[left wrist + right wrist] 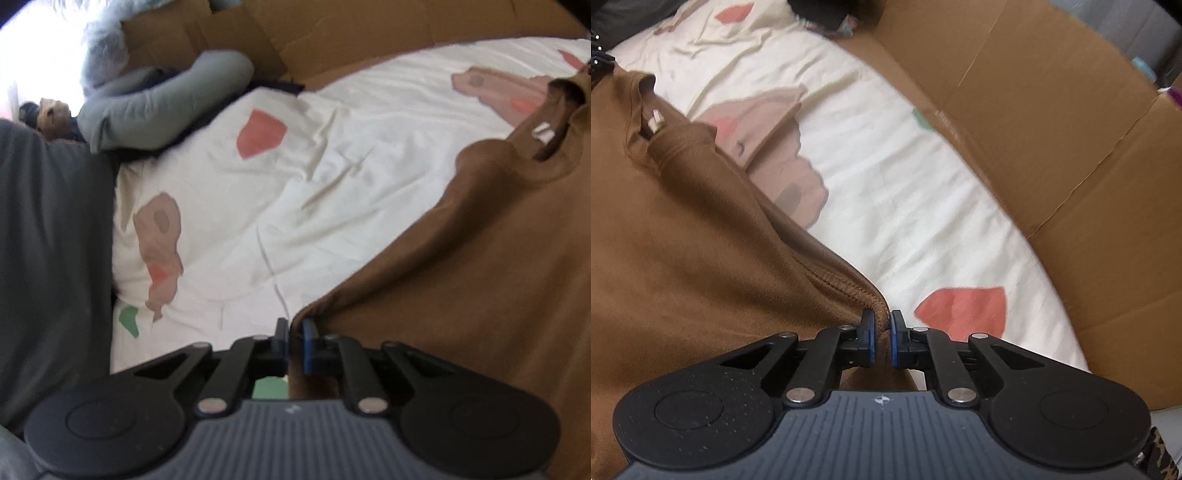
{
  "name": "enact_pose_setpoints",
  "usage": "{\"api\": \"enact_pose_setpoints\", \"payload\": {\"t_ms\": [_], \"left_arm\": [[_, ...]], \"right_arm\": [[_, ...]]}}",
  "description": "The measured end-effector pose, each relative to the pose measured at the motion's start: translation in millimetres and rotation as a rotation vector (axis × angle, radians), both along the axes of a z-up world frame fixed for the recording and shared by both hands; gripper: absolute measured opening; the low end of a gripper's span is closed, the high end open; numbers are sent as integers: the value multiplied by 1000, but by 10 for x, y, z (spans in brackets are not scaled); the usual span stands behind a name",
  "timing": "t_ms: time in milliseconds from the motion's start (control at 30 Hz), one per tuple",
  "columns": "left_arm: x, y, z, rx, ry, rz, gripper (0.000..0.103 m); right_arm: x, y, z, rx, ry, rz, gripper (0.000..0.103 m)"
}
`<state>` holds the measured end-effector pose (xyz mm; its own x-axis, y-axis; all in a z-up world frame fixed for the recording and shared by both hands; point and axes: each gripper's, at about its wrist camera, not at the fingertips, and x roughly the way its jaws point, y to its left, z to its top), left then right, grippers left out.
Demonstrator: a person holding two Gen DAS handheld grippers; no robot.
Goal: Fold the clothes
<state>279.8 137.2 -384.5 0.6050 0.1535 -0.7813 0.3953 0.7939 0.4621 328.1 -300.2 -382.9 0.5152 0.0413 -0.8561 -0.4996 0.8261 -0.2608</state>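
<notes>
A brown sweatshirt (687,240) is spread on a bed, its collar at the far end, with a small white tag (542,133) seen inside the neck opening. Its near edge is gathered up at two points. In the right wrist view, a stitched hem corner is pinched between the right tongs (881,332), whose blue-edged pads (894,339) are pressed together on the brown cloth. In the left wrist view, the other near edge of the garment is clamped in the left tongs (293,334); the jaws are drawn nearly together with the fabric running between them.

The sweatshirt is laid on a cream bedsheet (332,166) printed with red, brown and green shapes and creased in several places. To the left of the sheet a dark grey fabric mass (48,258) is seen close to the left camera, and beyond it a grey-green pillow (162,107) lies at the far left. Flattened brown cardboard (1052,129) is stood along the far and right side of the bed, touching the edge of the sheet.
</notes>
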Motion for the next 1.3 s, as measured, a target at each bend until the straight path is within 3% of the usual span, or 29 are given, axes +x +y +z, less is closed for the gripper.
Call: {"api": "enact_pose_setpoints", "payload": {"t_ms": [333, 400, 433, 700, 1033, 1300], "left_arm": [[-106, -92, -231, 81, 20, -68, 15], [-111, -88, -241, 89, 20, -76, 16], [-108, -82, -242, 90, 20, -77, 16], [-39, -55, -259, 65, 45, -51, 15], [1, 18, -133, -19, 63, -23, 16], [91, 72, -84, -43, 68, -4, 16]], "right_arm": [[-1, 19, -92, -19, 21, 4, 10], [-11, 23, -84, -20, 14, 11, 23], [-13, 15, -72, -11, 13, 7, 24], [-29, 45, -57, -20, 7, 29, 24], [-86, 94, -4, -52, -12, 90, 24], [-95, 157, -107, -130, 7, 168, 23]]}}
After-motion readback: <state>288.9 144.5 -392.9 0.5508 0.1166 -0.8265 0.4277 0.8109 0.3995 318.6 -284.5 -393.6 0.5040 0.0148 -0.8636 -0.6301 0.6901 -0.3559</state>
